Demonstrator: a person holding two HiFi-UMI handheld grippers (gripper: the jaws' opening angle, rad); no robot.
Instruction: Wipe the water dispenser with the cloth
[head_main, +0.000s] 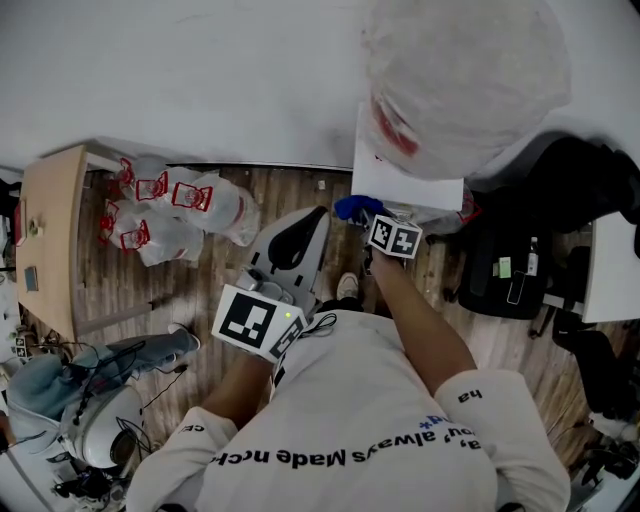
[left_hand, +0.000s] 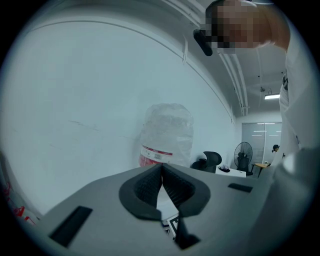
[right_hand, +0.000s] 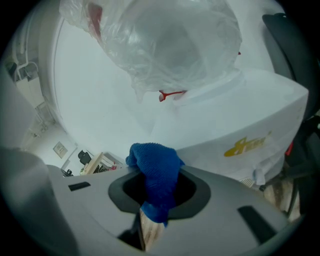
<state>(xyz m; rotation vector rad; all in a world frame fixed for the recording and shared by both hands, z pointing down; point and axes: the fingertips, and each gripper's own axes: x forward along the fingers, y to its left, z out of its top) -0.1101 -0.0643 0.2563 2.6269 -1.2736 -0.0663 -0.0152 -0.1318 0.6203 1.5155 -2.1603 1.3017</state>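
The white water dispenser (head_main: 405, 175) stands against the wall with a plastic-wrapped bottle (head_main: 460, 75) on top. My right gripper (head_main: 362, 212) is shut on a blue cloth (head_main: 355, 207), held by the dispenser's lower front left corner. In the right gripper view the blue cloth (right_hand: 156, 175) bulges out between the jaws, just below the dispenser's white body (right_hand: 235, 135) and the bottle (right_hand: 170, 45). My left gripper (head_main: 305, 232) hangs lower with its jaws together and nothing in them. In the left gripper view it (left_hand: 162, 187) aims at the wall, with the bottle (left_hand: 167, 135) ahead.
Red-and-clear plastic bags (head_main: 170, 210) lie on the wooden floor at left, beside a wooden table (head_main: 50, 230). Black bags and an office chair (head_main: 540, 250) crowd the dispenser's right side. Cables and gear (head_main: 90, 410) sit at lower left.
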